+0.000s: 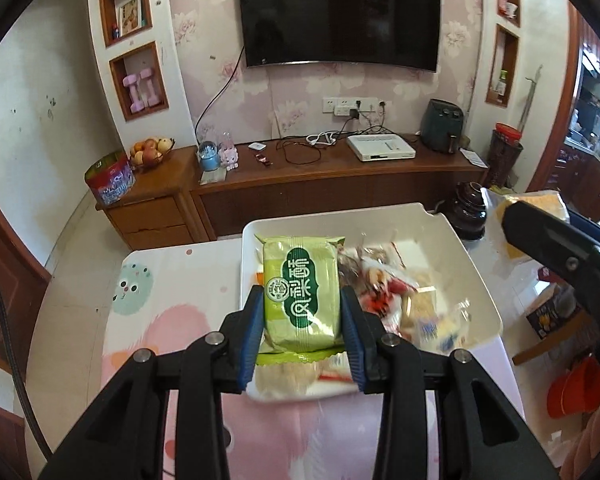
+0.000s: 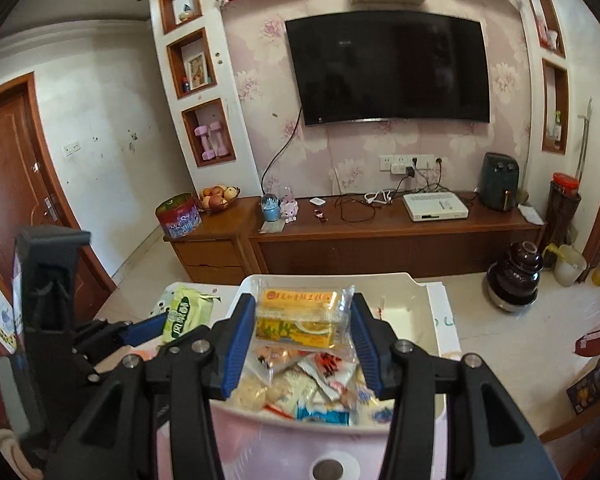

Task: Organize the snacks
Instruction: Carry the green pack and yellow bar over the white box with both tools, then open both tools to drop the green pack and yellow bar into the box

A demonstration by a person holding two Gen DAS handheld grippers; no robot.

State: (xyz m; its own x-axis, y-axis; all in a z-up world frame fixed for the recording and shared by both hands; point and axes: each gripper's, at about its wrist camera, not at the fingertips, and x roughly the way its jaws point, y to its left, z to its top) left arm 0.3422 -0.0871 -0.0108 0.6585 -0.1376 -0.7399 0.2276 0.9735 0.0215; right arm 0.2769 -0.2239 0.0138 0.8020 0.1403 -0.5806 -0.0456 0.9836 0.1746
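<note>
My left gripper (image 1: 302, 312) is shut on a green snack packet (image 1: 300, 292) with dark green lettering, held above the white bin (image 1: 476, 280). The bin holds several wrapped snacks (image 1: 396, 300). In the right wrist view my right gripper (image 2: 300, 324) is shut on a clear packet with a yellow and orange label (image 2: 300, 320), above the same white bin (image 2: 420, 292) and its snack pile (image 2: 312, 384). The left gripper (image 2: 140, 332) shows at the left with the green packet (image 2: 186, 312). The right gripper's black body (image 1: 560, 248) enters the left wrist view at the right edge.
The bin rests on a table with a pink patterned cover (image 1: 160, 320). Beyond it stands a wooden TV cabinet (image 1: 340, 184) with a fruit bowl (image 1: 150, 152), a tin (image 1: 110, 182) and a white box (image 1: 380, 146). A dark jar (image 2: 512, 276) sits on the floor.
</note>
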